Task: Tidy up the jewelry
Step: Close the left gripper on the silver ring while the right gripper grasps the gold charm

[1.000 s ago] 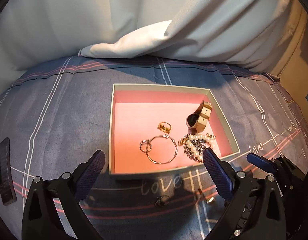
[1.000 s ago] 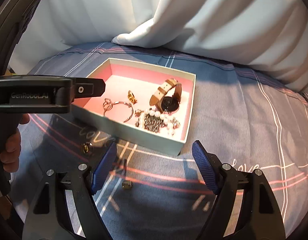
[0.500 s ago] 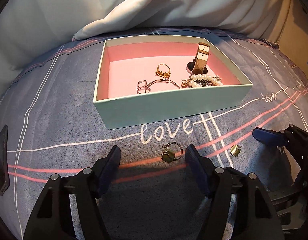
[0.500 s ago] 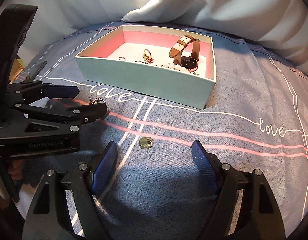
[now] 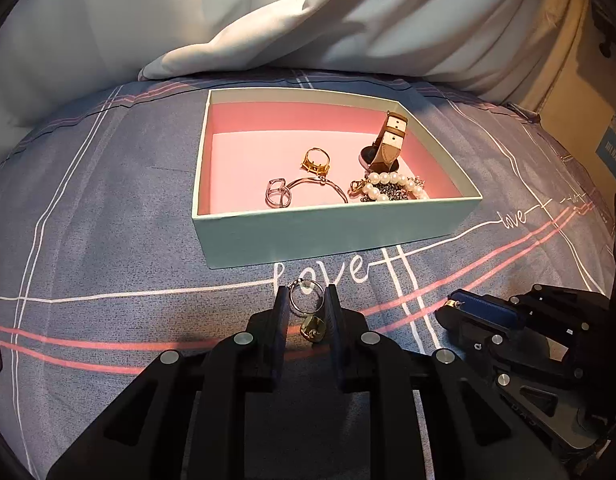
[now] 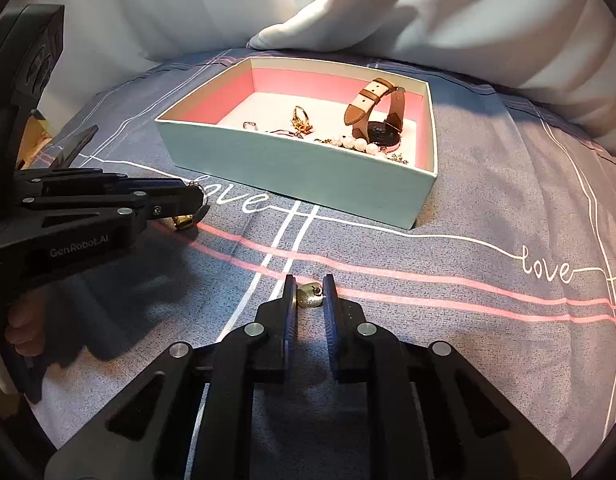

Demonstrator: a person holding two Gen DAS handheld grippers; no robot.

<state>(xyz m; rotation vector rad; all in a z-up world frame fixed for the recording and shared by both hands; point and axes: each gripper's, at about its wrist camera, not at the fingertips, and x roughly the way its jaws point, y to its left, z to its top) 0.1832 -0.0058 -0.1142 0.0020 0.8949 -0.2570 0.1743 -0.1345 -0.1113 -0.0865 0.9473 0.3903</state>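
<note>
The left gripper [image 5: 306, 307], at the lower centre of its view, is closing on a hoop earring [image 5: 308, 312] that lies on the bedsheet [image 5: 107, 240]. The right gripper [image 6: 310, 295] is closing on a small gold charm [image 6: 310, 295], below the box [image 6: 308, 172].

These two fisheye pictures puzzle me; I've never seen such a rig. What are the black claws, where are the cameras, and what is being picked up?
No robot: a person holds a two-finger gripper in each hand, with a camera on each looking along its fingers. The left gripper is closing around a hoop earring with a gold charm on the bedsheet. The right gripper is closing around a small gold charm. Behind stands a pink-lined box holding a watch, a pearl bracelet, a gold ring and a bangle.
</note>
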